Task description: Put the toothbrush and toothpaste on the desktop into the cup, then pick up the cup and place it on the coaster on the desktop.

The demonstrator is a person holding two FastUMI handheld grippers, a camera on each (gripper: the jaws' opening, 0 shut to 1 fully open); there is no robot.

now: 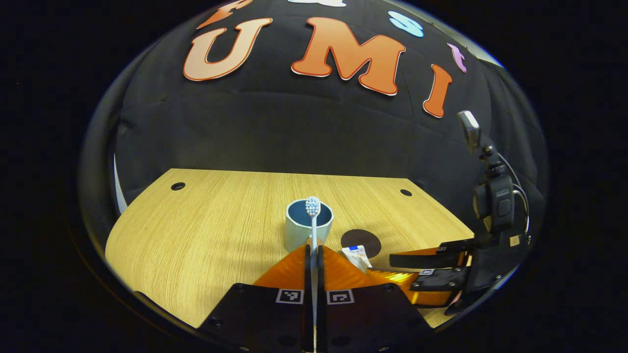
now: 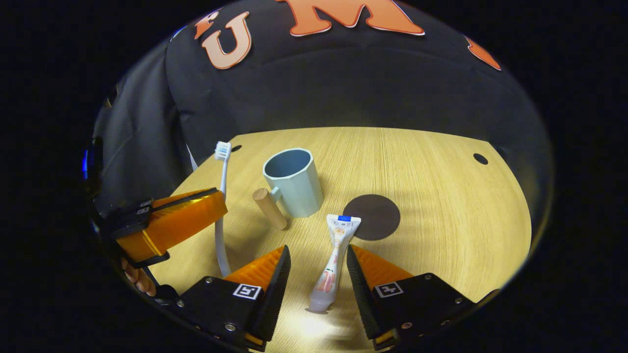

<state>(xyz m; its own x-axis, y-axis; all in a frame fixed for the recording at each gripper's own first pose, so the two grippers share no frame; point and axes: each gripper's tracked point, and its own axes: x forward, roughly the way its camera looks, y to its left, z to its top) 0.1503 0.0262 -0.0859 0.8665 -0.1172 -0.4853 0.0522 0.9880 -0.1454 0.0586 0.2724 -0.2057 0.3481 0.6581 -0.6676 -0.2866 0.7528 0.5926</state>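
Toothbrush (image 1: 313,215) is pinched in my left gripper (image 1: 314,252), fingers closed tight on the handle, bristle head up. In the left gripper view the head lines up over the mouth of the cup (image 1: 309,226), but that's a sightline. The right gripper view shows the brush (image 2: 222,196) held upright well short of the cup (image 2: 293,181), off to its side and not in it yet. So step one is mid-carry: brush lifted, not deposited.

Cup is the pale blue mug, upright on the desktop (image 2: 441,196), empty as far as I can see, wooden peg handle (image 2: 269,208) sticking out toward me.

Toothpaste tube (image 2: 334,255) lies flat on the desktop, cap end toward me, crimped end just touching or overlapping the edge of the coaster (image 2: 377,215); can't tell which. My right gripper (image 2: 318,274) is spread wide with the tube lying between the fingers, neither one touching it. Looks staged for the grab, nothing held.

Coaster is the dark round disc, just beside the cup, bare.

Next, as I read it: carry the left gripper across until the brush is truly above the rim, tip the handle end down into the cup, release. Then close the right gripper on the tube body. Risk: knocking the cup via that protruding handle.
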